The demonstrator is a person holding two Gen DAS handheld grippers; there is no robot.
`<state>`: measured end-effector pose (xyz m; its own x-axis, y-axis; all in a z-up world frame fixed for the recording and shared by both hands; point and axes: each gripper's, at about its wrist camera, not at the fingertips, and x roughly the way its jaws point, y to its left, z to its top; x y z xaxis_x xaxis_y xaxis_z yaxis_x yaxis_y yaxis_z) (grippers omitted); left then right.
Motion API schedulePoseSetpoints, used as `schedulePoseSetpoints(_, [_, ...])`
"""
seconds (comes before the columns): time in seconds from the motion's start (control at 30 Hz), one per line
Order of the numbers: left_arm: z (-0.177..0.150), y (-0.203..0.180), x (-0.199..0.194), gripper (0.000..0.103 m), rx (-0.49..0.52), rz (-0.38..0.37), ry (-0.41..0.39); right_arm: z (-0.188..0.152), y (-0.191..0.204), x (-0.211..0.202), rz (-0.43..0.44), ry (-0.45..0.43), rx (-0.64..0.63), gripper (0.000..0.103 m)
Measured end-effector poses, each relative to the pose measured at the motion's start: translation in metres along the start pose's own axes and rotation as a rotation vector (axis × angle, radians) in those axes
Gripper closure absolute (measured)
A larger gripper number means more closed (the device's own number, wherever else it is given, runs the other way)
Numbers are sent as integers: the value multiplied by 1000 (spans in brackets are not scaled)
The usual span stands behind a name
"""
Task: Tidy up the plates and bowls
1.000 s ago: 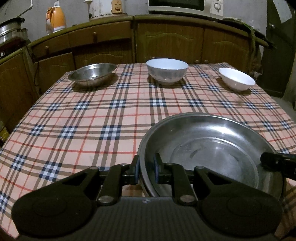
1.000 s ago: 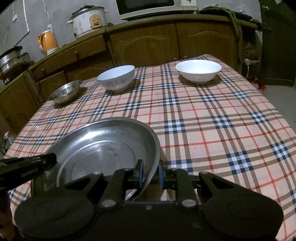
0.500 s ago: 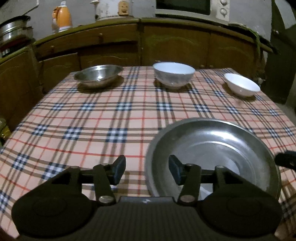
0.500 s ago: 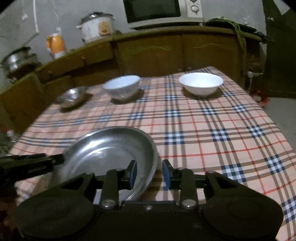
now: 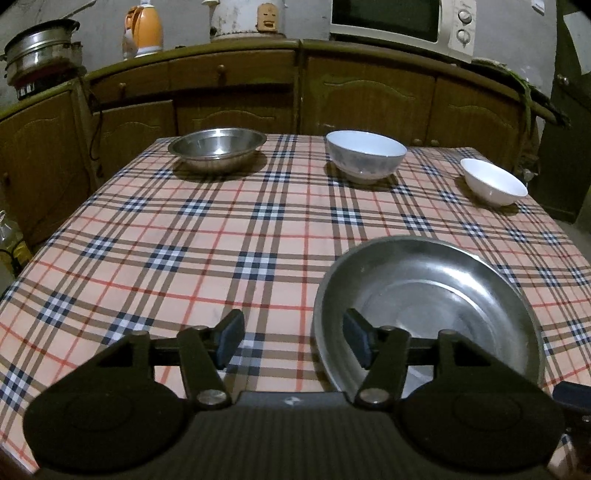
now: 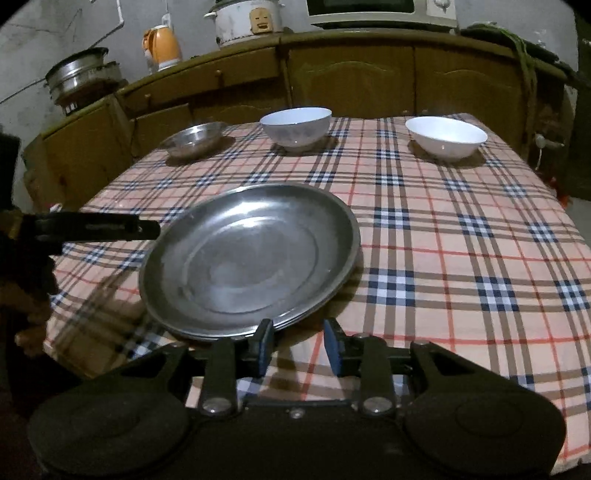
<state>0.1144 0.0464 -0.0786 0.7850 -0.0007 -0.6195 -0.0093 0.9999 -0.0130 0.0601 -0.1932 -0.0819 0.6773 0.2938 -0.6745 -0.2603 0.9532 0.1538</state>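
Observation:
A large steel plate (image 5: 436, 295) (image 6: 251, 258) rests on the checked tablecloth near the front edge, seemingly on top of another plate. My left gripper (image 5: 293, 341) is open, its right finger over the plate's left rim, holding nothing. My right gripper (image 6: 299, 345) is open just in front of the plate's near rim, empty. At the far side stand a steel bowl (image 5: 218, 147) (image 6: 194, 138), a large white bowl (image 5: 365, 155) (image 6: 295, 125) and a smaller white bowl (image 5: 495, 184) (image 6: 445, 136).
The table (image 5: 207, 236) is covered by a plaid cloth. Wooden cabinets (image 5: 369, 92) run behind it with a kettle (image 5: 144, 29), rice cooker (image 6: 247, 20), microwave (image 5: 399, 22) and steel pots (image 5: 40, 55). The left gripper's finger (image 6: 96, 229) reaches in at the plate's left.
Both grippers have opened and let go of the steel plate's rim, then pulled back and up a little. The plate now lies on the table.

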Motion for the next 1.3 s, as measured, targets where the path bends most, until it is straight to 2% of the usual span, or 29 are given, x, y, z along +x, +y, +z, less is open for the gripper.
schedulePoseSetpoints(0.17, [1,1,0,38,-7,-11,-1,6,-5,-5,0,-23,22,65])
schedulePoseSetpoints(0.23, [2,1,2,37,-10,-14,1,10,-9,-5,-14,-36,35,52])
schedulePoseSetpoints(0.3, [2,0,5,36,-8,-18,8,13,-15,-2,-25,-43,63,45])
schedulePoseSetpoints(0.5, [1,-1,18,34,5,-15,39,30,-32,17,-44,-62,134,42])
schedulePoseSetpoints(0.7, [3,-2,32,36,19,-32,77,40,-51,50,-18,-27,245,42])
schedulePoseSetpoints(0.73, [3,-3,34,37,25,-39,82,40,-52,53,-10,-24,257,43])
schedulePoseSetpoints(0.8, [3,-6,39,46,42,-54,96,41,-53,60,11,-17,282,45])
schedulePoseSetpoints(0.83, [4,-8,42,55,51,-65,110,41,-54,63,17,-13,292,52])
schedulePoseSetpoints(0.9, [4,-13,44,62,65,-86,119,41,-54,69,28,0,300,64])
schedulePoseSetpoints(0.93, [4,-16,44,67,76,-93,119,41,-54,70,29,-4,300,77])
schedulePoseSetpoints(0.97, [4,-19,44,67,86,-81,119,41,-54,71,35,5,309,80])
schedulePoseSetpoints(1.13, [5,-19,41,68,84,-82,122,41,-52,68,16,6,312,82])
schedulePoseSetpoints(1.3, [13,-21,31,69,105,-66,88,47,-48,55,20,-25,302,82])
